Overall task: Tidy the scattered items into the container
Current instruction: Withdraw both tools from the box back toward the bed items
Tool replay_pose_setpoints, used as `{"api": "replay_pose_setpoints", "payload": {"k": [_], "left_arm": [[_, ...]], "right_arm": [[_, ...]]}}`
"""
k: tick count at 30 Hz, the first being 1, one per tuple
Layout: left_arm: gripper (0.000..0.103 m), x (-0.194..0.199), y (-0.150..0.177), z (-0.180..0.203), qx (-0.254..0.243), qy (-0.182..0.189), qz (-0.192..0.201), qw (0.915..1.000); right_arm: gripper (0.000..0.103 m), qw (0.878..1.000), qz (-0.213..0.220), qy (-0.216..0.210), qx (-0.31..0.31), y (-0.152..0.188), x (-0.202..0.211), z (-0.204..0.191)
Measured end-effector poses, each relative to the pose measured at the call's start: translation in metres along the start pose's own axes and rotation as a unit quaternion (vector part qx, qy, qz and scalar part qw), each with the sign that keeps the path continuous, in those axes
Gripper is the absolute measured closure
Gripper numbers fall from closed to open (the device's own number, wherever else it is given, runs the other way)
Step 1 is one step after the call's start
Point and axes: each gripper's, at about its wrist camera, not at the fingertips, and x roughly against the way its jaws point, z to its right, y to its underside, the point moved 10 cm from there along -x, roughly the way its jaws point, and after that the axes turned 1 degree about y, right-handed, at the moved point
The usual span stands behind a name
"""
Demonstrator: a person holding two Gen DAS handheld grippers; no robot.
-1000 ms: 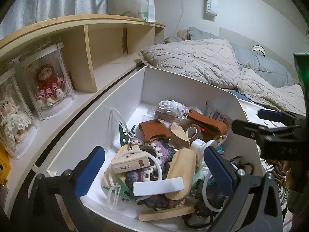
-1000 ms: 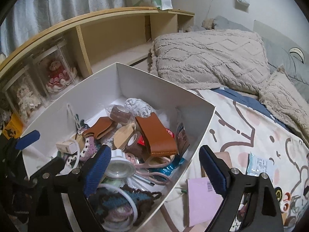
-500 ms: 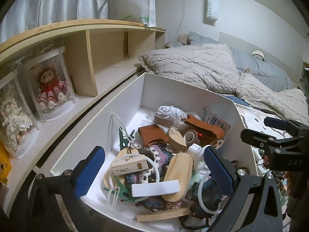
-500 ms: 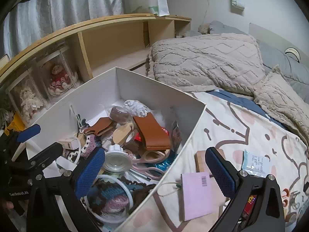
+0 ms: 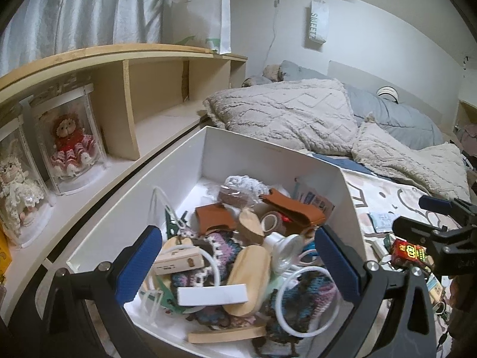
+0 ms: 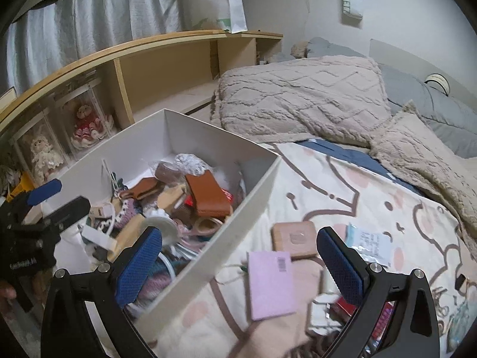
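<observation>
Right wrist view shows our right claw (image 6: 238, 264) spread wide and empty, straddling the near wall of the white box (image 6: 226, 247); its left finger hangs over the clutter inside, its right over the bed cover (image 6: 342, 197). Between the fingers, on the cover just outside the box, lie a pink card (image 6: 271, 283) and, touching its far edge, a wooden square block (image 6: 295, 238); a pale sachet (image 6: 369, 244) sits just right of the block. Left wrist view gives what the other cannot: our left claw (image 5: 238, 264), also wide open and holding nothing, above the box's filled interior, where a brown leather strap (image 5: 293, 210), a tape roll (image 5: 271, 220) and a white ring (image 5: 307, 301) are piled.
</observation>
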Motion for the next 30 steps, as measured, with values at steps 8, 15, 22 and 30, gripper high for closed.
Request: {"api": "replay_pose_setpoints", "payload": {"k": [8,15,22,30], "left_arm": [[0.0,0.005,0.002,0.032,-0.023,0.025,0.003,0.9994],[0.0,0.009,0.009,0.071,-0.06,0.047,0.005,0.9971],[0.0,0.013,0.02,0.107,-0.073,0.074,0.008,0.9945],[0.0,0.018,0.031,0.144,-0.083,0.103,0.01,0.9912]], "right_arm": [[0.0,1.0,0.013,0.025,-0.005,0.016,0.038,0.038],[0.0,0.998,0.023,0.048,-0.024,0.035,0.071,0.076],[0.0,0.996,0.027,0.078,-0.038,0.061,0.094,0.113],[0.0,0.991,0.028,0.115,-0.057,0.099,0.118,0.154]]}}
